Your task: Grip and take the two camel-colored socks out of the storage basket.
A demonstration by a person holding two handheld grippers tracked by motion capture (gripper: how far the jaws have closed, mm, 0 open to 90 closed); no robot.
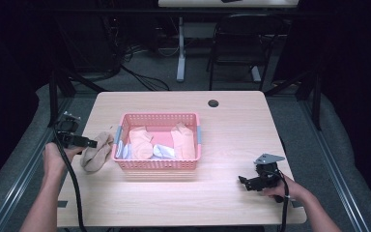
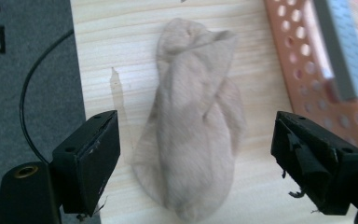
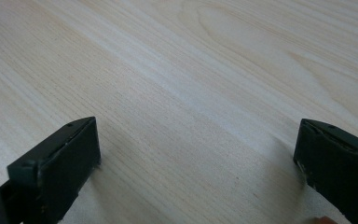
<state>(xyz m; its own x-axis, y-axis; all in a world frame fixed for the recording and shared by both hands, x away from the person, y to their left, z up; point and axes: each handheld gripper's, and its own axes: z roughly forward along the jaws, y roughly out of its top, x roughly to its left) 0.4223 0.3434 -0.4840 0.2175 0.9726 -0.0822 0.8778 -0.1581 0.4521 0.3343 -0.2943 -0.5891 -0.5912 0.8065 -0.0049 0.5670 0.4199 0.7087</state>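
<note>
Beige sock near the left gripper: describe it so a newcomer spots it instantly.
On the wooden table, look just left of the pink basket. The beige sock lies crumpled there, outside the basket, before the left gripper; the other socks, pink and white, are all inside.

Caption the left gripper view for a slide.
Open left gripper poised over a rolled beige sock lying on the wooden table, beside the pink basket.

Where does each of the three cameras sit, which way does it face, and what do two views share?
High view: above the table's near edge, facing forward and down on the pink perforated plastic basket; both forearms show.
Left gripper view: on the left tool, looking down at the rolled beige sock; its black jaws show, apart.
Right gripper view: on the right tool, facing bare light wooden table; open jaws.
Shared: high and left views show sock and basket.
</note>
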